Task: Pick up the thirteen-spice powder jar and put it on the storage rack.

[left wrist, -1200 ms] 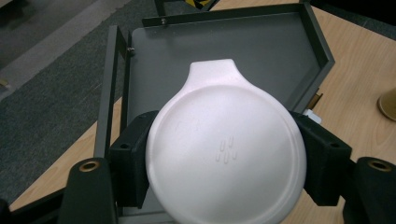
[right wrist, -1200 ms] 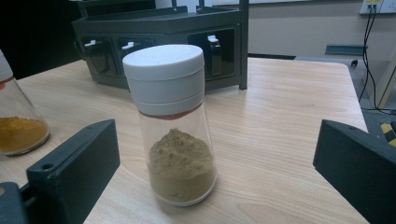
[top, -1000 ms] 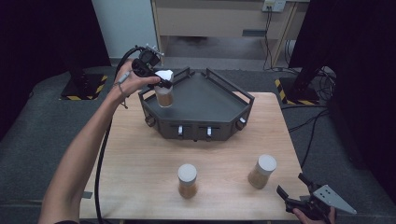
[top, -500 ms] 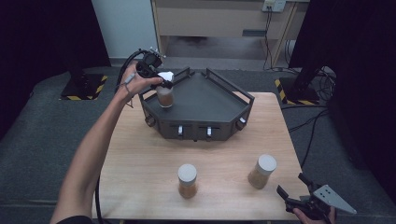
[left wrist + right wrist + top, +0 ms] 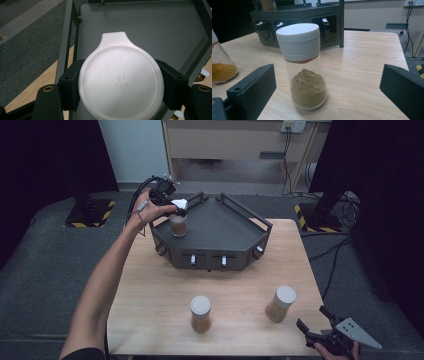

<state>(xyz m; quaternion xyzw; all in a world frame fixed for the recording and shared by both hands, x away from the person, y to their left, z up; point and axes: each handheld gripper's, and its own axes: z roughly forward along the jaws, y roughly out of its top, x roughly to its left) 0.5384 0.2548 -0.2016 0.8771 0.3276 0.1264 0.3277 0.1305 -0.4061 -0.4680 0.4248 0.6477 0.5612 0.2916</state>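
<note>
spice jar held over the dark tray's near-left corner.
the jar (image 5: 178, 225) is gripped at its white lid by the left tool (image 5: 172, 205) above the tray (image 5: 235, 227); the right tool (image 5: 320, 332) is held open at the bench's (image 5: 240, 285) near-right corner.

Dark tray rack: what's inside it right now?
One spice jar stands in the rack's left corner, the left gripper clamped on its white lid. The lid hides the jar's contents and the floor beneath it in the left gripper view.
</note>
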